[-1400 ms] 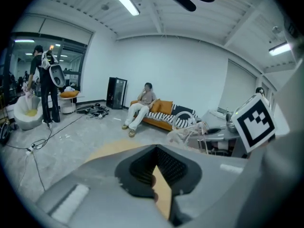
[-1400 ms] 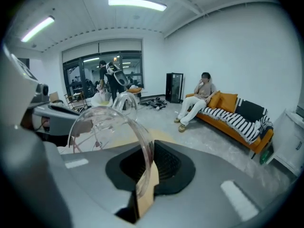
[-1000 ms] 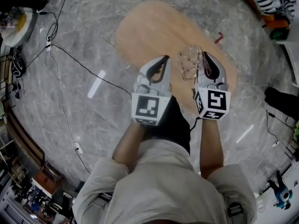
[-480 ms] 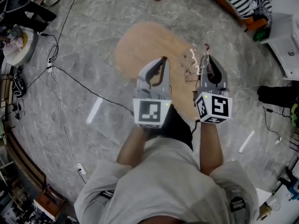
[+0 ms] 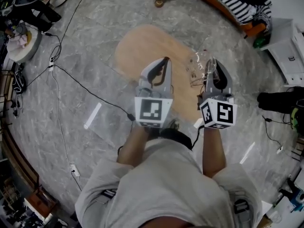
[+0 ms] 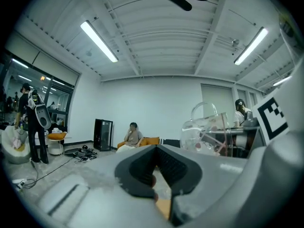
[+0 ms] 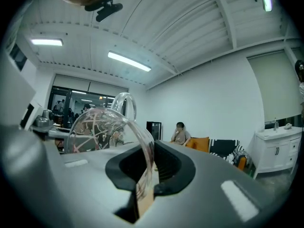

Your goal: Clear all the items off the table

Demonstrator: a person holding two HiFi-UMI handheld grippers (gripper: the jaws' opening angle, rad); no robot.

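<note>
**Right gripper (image 5: 212, 63) holds glass jug (image 5: 196, 66) over the table (image 5: 142, 46)**

Head view: the jug hangs above the wooden top's edge.
Left gripper view: left gripper (image 6: 156, 150) pinched together, empty.
Right gripper view: right gripper clamps the jug's rim.
Carry-off looks underway; next comes a gentle set-down elsewhere.

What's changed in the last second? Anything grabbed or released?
Nothing taken or let go. The person has shifted, so the glass jug, earlier over the middle of the table, now hangs near its right edge. The right gripper still clamps its wall; the left gripper stays shut and empty.
</note>
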